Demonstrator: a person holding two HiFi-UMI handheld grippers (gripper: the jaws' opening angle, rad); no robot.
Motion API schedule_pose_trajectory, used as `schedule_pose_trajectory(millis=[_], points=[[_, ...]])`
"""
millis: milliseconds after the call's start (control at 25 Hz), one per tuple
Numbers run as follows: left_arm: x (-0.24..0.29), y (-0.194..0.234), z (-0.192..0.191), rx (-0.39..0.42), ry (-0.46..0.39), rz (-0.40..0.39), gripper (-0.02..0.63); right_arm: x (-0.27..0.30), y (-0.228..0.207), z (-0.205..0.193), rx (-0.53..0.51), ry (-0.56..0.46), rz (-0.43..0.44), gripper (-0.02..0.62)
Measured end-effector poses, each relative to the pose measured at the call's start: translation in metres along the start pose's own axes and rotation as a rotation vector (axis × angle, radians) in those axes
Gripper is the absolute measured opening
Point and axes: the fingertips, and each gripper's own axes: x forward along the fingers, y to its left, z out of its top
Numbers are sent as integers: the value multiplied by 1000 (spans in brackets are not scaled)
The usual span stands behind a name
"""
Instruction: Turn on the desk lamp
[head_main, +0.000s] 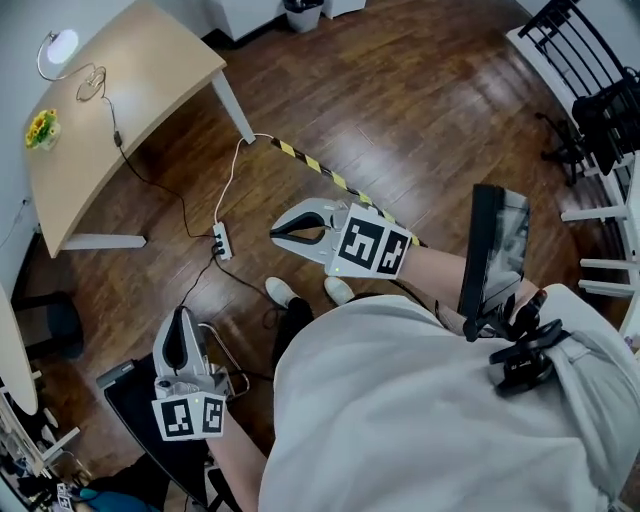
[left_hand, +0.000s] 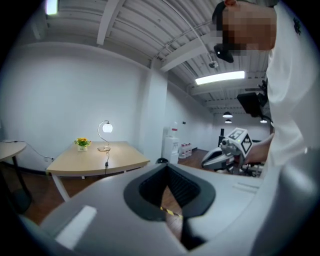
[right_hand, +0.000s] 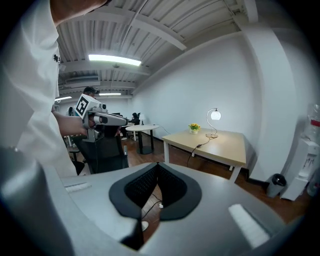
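Left gripper (head_main: 180, 320), right gripper (head_main: 280, 233) closed; desk lamp (head_main: 62, 46) lit.

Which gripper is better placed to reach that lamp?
Probably right: the right gripper is held out toward the desk; the left gripper hangs back low. Both are far from the lamp.

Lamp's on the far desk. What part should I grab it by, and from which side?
On the desk lamp, probably the thin curved stem, low near the base; the globe is round and wide for the jaws. Come from the table's open room side, clear of the flower pot; a wall stands behind.
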Motion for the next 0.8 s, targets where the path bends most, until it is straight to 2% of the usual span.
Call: schedule_pose_trajectory(millis=[120, 280, 480, 800], points=[[-9, -36, -6, -3, 19, 1, 20, -22, 12, -20, 20, 4, 23, 4], [-19, -61, -18, 1, 62, 2, 20, -34, 23, -32, 35, 1, 46, 5], [-23, -68, -18, 11, 68, -8, 20, -43, 26, -28, 29, -24, 28, 5], [-36, -73, -14, 34, 55, -79, 20, -50, 44, -11, 19, -51, -33, 5]])
